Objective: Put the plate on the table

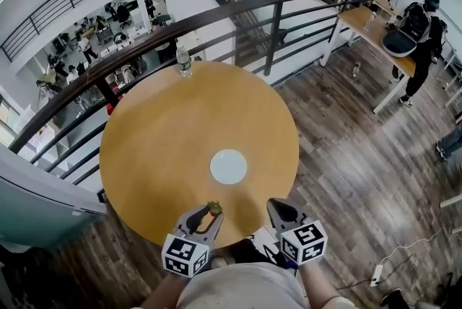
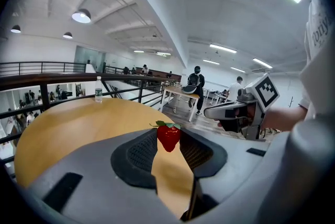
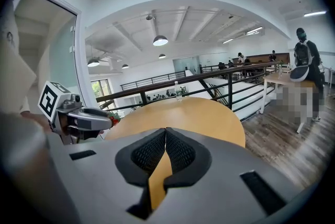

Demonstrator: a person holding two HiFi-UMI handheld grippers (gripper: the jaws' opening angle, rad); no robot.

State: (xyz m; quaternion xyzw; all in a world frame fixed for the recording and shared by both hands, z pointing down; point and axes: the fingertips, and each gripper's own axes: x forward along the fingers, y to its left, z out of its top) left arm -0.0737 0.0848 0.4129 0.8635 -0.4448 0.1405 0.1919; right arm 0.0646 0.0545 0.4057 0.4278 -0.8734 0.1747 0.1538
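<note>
Round wooden counter [image 1: 159, 134], mostly bare. A white round plate [image 1: 228, 166] lies near its front edge; a clear plastic water bottle [image 1: 183, 61] stands at the far rim, beside a dark metal railing [image 1: 273, 29]. Open wood-plank floor [image 1: 354, 149] lies right.

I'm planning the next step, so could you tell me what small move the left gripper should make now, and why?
Probably carry the left gripper forward toward the plate: its jaws pinch a strawberry, and the plate already lies bare on the table.
</note>
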